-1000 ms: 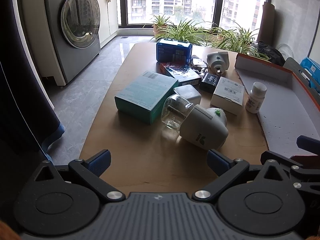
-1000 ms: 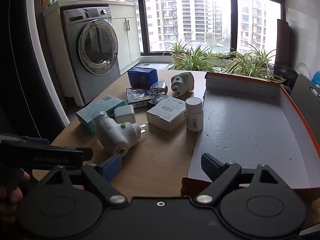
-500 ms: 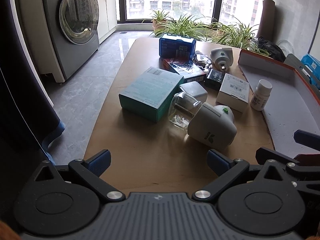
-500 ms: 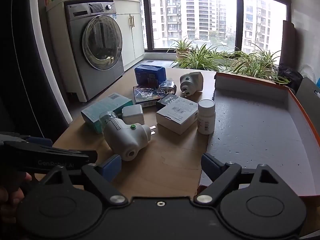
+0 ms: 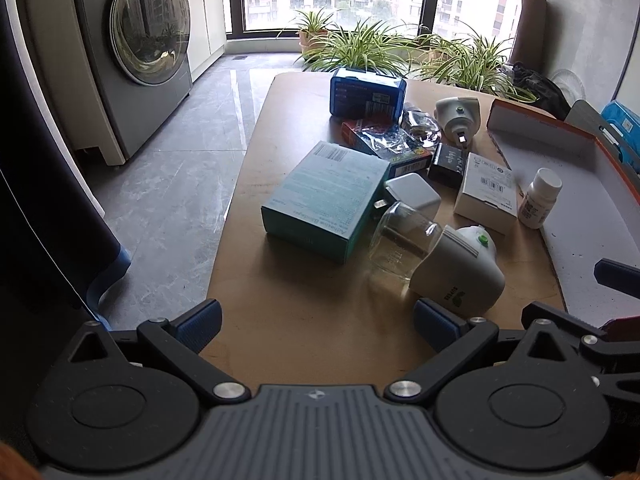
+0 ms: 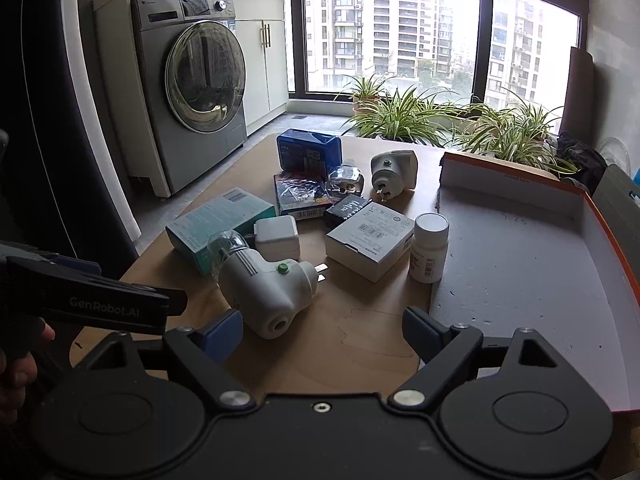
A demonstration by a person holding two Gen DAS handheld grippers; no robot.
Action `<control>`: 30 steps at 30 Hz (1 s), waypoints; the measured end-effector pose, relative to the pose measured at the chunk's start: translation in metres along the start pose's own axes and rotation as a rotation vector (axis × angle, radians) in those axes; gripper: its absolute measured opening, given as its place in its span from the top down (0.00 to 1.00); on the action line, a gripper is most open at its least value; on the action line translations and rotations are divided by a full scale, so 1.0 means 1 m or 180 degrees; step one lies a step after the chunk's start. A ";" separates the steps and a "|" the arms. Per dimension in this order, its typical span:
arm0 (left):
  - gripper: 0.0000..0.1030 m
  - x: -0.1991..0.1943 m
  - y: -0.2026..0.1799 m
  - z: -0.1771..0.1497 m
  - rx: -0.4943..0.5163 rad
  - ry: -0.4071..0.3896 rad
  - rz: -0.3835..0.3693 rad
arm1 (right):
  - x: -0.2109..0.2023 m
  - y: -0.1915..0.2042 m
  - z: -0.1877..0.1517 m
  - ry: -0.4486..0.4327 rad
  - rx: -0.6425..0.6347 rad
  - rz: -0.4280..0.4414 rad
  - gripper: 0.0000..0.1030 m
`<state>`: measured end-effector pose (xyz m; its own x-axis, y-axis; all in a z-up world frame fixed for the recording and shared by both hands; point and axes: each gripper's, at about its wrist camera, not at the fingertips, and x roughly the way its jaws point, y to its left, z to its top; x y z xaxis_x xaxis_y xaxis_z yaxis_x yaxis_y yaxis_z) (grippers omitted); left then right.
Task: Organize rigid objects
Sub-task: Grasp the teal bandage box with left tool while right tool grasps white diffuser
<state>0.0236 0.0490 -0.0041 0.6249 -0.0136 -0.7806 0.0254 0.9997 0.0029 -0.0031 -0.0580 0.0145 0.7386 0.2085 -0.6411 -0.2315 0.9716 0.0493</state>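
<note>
Several rigid objects lie on a wooden table. Nearest is a white plug-in device with a clear bulb, also in the right wrist view. Behind it are a teal box, a white charger, a white box, a white pill bottle, a blue box and a second white plug. My left gripper is open and empty, just short of the device. My right gripper is open and empty, the device by its left finger.
A shallow white tray with an orange rim lies on the table's right side. A washing machine stands at the left on the tiled floor. Potted plants line the window behind the table.
Both grippers have moved forward toward the pile; the objects look nearer and larger. Both stay open and nothing on the table has shifted.
</note>
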 end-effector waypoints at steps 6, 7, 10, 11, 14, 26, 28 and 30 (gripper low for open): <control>0.00 0.006 0.012 0.008 0.0003 0.0039 -0.0024 | 0.009 0.008 0.003 0.0079 -0.0077 0.0030 0.01; 0.00 0.006 0.015 0.009 -0.0004 0.0045 -0.0022 | 0.011 0.010 0.004 0.0064 -0.0115 0.0032 0.01; 0.00 0.008 0.024 0.012 -0.0046 0.0046 -0.0019 | 0.021 0.019 0.009 0.0003 -0.0332 0.0037 0.01; 0.00 0.008 0.027 0.013 -0.0064 0.0050 -0.0016 | 0.025 0.022 0.011 0.0003 -0.0416 0.0035 0.01; 0.00 0.009 0.036 0.015 -0.0110 0.0058 -0.0015 | 0.038 0.033 0.017 0.0008 -0.0623 0.0052 0.01; 0.00 0.025 0.045 0.031 -0.0091 0.0078 -0.0075 | 0.092 0.052 0.020 0.0154 -0.0990 -0.0085 0.10; 0.00 0.031 0.040 0.034 -0.0016 0.0070 -0.0106 | 0.090 0.043 0.022 0.0138 -0.0861 -0.0034 0.10; 0.00 0.039 0.035 0.037 0.0046 0.0069 -0.0154 | 0.088 0.032 0.024 0.0125 -0.0671 0.0014 0.10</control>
<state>0.0777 0.0828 -0.0109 0.6057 -0.0612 -0.7933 0.0665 0.9974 -0.0262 0.0693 -0.0063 -0.0221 0.7129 0.2041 -0.6709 -0.3650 0.9249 -0.1064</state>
